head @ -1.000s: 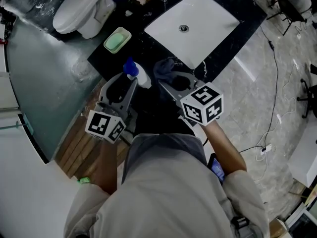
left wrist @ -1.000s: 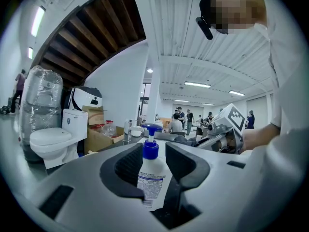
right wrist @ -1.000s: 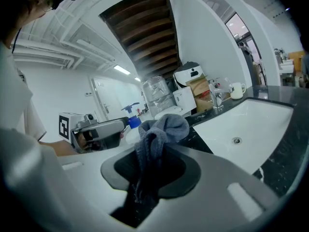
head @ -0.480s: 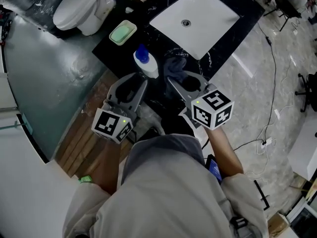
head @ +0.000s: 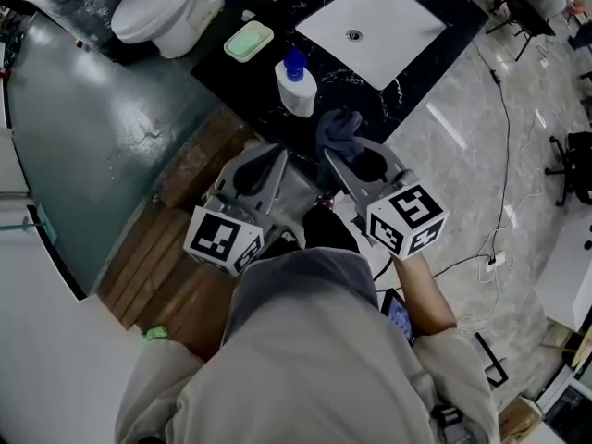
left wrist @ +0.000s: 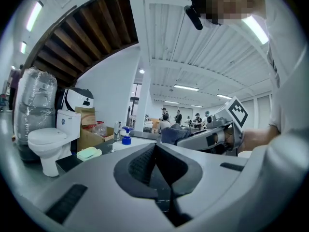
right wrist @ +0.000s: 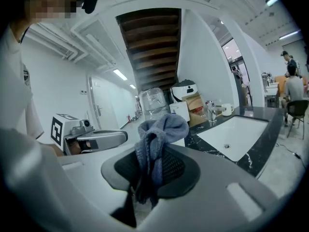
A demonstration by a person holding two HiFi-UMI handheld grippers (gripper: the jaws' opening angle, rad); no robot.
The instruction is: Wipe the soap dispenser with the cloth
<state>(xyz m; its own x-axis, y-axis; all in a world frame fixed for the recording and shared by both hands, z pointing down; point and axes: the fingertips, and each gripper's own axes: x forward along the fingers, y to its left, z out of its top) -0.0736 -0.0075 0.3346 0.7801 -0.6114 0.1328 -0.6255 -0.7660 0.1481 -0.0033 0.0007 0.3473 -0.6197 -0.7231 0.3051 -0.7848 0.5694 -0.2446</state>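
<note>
The lower end of my cloth point(right wrist: 161, 129) vanishes between the pads of my right gripper point(right wrist: 150, 170). In the head view the toilet point(head: 166, 7), at eleven o'clock, runs off the top edge. Any label on the soap dispenser point(head: 296, 86) is too small to read.

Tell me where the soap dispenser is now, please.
In the head view, the soap dispenser stands upper centre on the black counter, between the green soap dish and the white sink, just beyond the cloth.
</note>
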